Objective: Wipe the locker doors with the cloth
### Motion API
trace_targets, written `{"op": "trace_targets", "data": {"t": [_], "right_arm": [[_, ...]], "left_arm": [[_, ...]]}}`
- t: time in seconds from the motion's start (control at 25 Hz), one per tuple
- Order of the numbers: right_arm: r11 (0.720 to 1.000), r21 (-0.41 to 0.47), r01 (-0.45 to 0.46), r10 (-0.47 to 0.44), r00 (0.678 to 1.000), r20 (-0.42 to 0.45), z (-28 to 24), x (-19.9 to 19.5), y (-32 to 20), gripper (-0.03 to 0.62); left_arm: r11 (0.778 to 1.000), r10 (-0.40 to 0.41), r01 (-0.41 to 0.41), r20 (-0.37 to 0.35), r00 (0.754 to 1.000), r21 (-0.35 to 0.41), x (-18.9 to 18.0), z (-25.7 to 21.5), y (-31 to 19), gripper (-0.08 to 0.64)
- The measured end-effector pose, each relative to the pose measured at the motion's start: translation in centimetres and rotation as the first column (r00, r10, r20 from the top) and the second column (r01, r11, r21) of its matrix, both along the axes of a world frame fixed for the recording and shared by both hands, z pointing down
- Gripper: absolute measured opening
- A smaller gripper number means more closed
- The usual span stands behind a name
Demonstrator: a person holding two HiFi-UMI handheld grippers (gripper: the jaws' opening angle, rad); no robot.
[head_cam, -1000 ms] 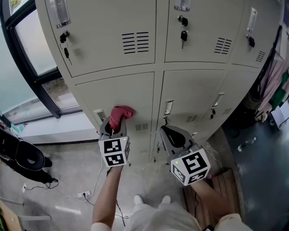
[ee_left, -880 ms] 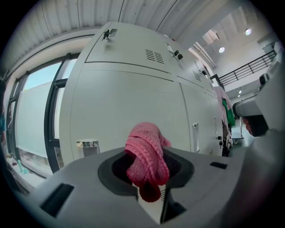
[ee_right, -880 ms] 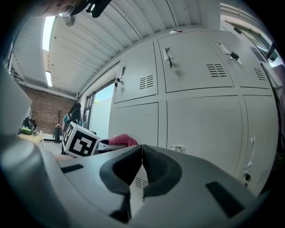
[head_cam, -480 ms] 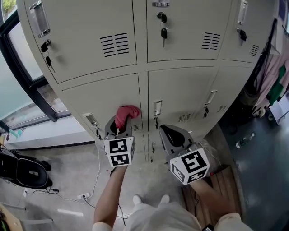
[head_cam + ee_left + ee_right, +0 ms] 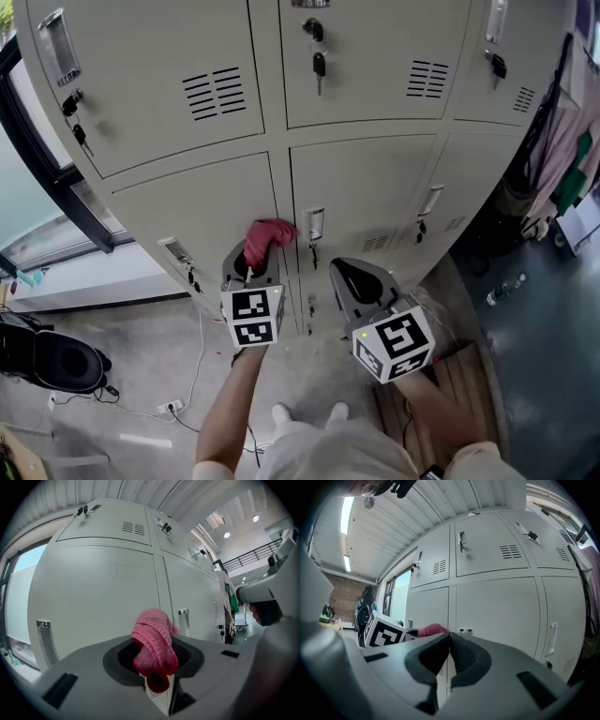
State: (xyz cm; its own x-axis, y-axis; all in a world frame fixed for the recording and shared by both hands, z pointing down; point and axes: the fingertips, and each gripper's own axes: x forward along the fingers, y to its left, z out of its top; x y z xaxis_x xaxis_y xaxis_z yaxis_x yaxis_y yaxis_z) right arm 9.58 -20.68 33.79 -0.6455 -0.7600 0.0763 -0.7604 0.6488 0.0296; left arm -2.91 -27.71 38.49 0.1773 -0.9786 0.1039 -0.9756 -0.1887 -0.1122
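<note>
A red knitted cloth (image 5: 266, 236) is pinched in my left gripper (image 5: 251, 266) and pressed to the lower-left locker door (image 5: 202, 211), close to its right edge. In the left gripper view the cloth (image 5: 153, 646) bulges out between the shut jaws, with the beige door (image 5: 98, 592) behind it. My right gripper (image 5: 349, 273) hangs shut and empty in front of the lower-middle locker door (image 5: 366, 192); its jaws meet in the right gripper view (image 5: 449, 641), where the cloth (image 5: 432, 630) peeks out at the left.
Beige lockers stand in two rows, with keys (image 5: 319, 66) hanging in the upper doors and handles (image 5: 314, 225) on the lower ones. A dark window frame (image 5: 56, 187) is at the left. Clothes (image 5: 567, 159) hang at the right. Cables (image 5: 178, 403) lie on the floor.
The left gripper has slid the cloth rightward across the lower-left door, toward the seam with the middle door. The right gripper has stayed about where it was.
</note>
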Motion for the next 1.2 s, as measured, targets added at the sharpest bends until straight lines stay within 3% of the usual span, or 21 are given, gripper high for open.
{"op": "trace_targets", "data": {"t": [0.6, 1.2], "right_arm": [[0.999, -0.032, 0.023, -0.024, 1.0, -0.015, 1.6, -1.0, -0.8, 0.008], [0.998, -0.038, 0.041, -0.042, 0.999, -0.024, 1.9, -4.1, -0.2, 0.008]], "left_arm": [[0.999, 0.006, -0.006, -0.004, 1.0, -0.048, 0.0, 2.7, -0.1, 0.117], [0.996, -0.006, 0.006, 0.011, 1.0, -0.084, -3.6, 4.5, 0.6, 0.117]]}}
